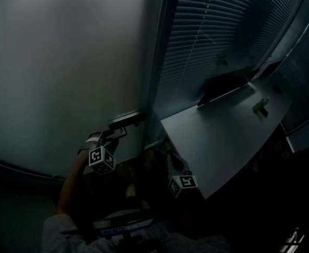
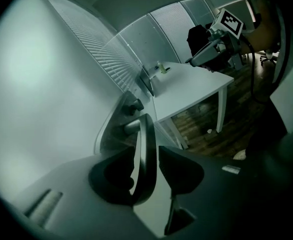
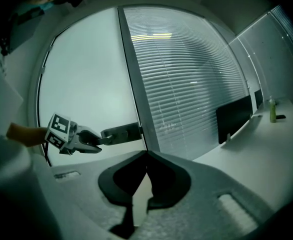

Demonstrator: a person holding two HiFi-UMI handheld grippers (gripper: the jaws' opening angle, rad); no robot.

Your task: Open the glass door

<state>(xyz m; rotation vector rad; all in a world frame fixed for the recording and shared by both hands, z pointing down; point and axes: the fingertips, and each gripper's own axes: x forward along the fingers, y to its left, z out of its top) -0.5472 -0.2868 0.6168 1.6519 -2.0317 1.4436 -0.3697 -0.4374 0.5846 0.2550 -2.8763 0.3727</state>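
The frosted glass door (image 1: 65, 73) fills the left of the head view, with its metal lever handle (image 1: 127, 120) at the door's right edge. My left gripper (image 1: 111, 136) reaches up to that handle. In the left gripper view the lever (image 2: 145, 134) runs between the jaws of my left gripper (image 2: 149, 151). It lies against the left pad, and a thin gap shows at the right pad, so the jaws stand open around it. My right gripper (image 3: 146, 159) is shut on nothing and hangs back, lower right of the handle (image 3: 121, 133), pointed toward the door.
Right of the door frame (image 1: 157, 62) are closed blinds (image 1: 223, 30) behind glass. A white desk (image 1: 223, 136) stands close to the door, carrying a dark monitor (image 1: 223, 86) and a small green bottle (image 1: 260, 105). Dark wood floor (image 2: 211, 119) lies under the desk.
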